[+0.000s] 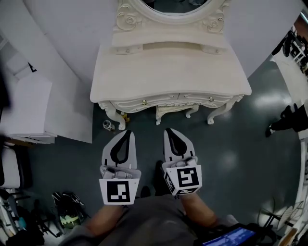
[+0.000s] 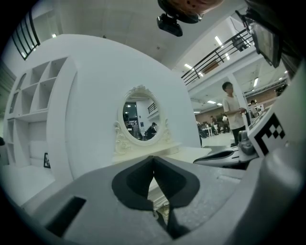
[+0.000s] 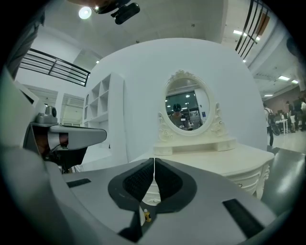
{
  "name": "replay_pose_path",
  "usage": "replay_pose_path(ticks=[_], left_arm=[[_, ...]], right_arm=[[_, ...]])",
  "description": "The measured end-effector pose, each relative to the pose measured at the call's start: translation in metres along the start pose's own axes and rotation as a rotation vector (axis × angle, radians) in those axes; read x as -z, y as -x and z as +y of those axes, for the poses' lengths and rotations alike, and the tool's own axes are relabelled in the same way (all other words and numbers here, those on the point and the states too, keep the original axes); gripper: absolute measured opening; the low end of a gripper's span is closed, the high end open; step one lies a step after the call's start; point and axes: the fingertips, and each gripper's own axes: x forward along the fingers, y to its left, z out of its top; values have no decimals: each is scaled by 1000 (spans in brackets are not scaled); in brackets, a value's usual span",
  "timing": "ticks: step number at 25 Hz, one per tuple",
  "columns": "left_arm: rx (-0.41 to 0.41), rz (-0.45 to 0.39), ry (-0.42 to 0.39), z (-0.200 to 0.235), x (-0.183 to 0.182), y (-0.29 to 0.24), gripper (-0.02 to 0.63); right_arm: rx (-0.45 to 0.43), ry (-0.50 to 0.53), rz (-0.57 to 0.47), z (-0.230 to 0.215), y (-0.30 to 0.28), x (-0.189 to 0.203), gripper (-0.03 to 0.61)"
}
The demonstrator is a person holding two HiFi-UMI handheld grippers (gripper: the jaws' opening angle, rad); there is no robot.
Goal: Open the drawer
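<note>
Now, approach stage: left gripper (image 1: 126, 133) and right gripper (image 1: 170, 130), both closed and empty, hover short of the dressing table (image 1: 168, 72). Its drawer (image 1: 161, 100) sits shut; next, likely open jaws around a knob (image 1: 144, 102).

Dark floor (image 1: 236, 149) carries cream vanity (image 1: 168, 72), back against white wall (image 1: 62, 29). Mirror (image 1: 168, 9) at vanity's rear edge. Small can (image 1: 107, 125) on floor, just beside front-left leg. Cable clutter (image 1: 65, 211) near-left.

a large hall with a staged room set: a cream dressing table (image 1: 168, 72) stands before a curved white backdrop (image 2: 95, 86), cables (image 1: 65, 211) on the dark floor (image 1: 240, 144), a mezzanine railing (image 2: 217, 52) overhead.
</note>
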Motion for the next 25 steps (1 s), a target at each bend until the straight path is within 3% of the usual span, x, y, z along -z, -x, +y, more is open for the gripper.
replay_pose_path(ticks=[13, 20, 25], left_arm=[[-141, -37, -18, 31, -33, -54, 15], [-194, -56, -12, 57, -41, -67, 15], [-199, -52, 17, 76, -31, -80, 15]], right_arm=[[-92, 32, -74, -37, -70, -50, 15], [-125, 73, -102, -34, -100, -71, 15], [-127, 88, -84, -30, -124, -66, 15]])
